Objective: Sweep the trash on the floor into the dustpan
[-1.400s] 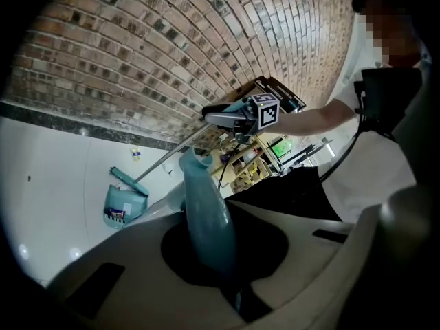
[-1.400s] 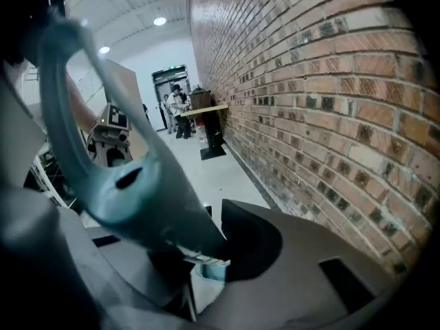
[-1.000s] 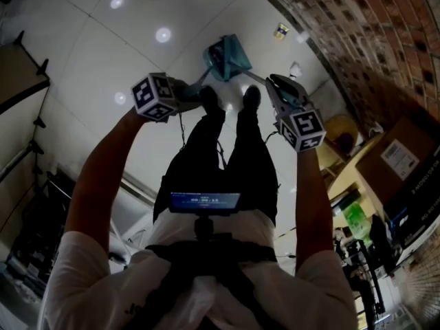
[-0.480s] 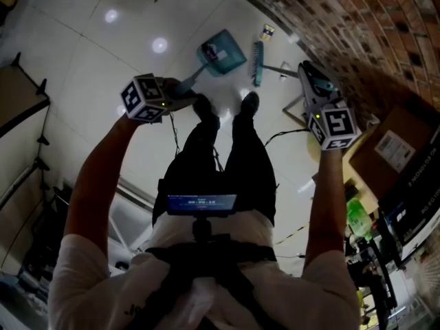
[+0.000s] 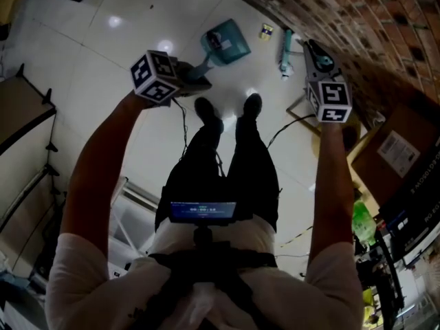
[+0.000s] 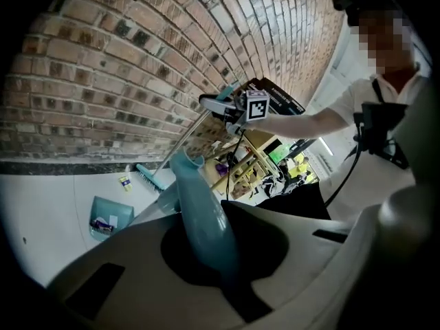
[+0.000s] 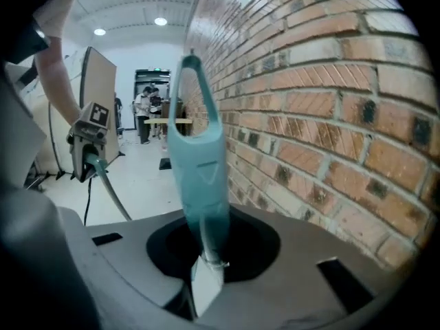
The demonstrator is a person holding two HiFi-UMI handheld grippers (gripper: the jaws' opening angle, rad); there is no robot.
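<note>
We see the left gripper (image 5: 197,82) pinching the dustpan (image 5: 223,41) handle and the right gripper (image 5: 313,51) pinching the broom (image 7: 198,163) handle, near the brick wall (image 5: 385,26) on the right.

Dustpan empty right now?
No: the left gripper view shows the dustpan on the floor with a few scraps lying inside it.

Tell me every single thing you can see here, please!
dustpan: one, teal, down at the white floor out in front
trash: a few bits, purple and white, inside the dustpan
small packet: one, yellow, on the floor near the wall
broom: one, teal, head down by the wall
brick wall: one, red-brown, at the right
cardboard box: one, brown, lower right
shoes: two, black, on the floor
left gripper: one, grey, jaws shut on the dustpan's handle
right gripper: one, grey, jaws shut on the broom's handle
</note>
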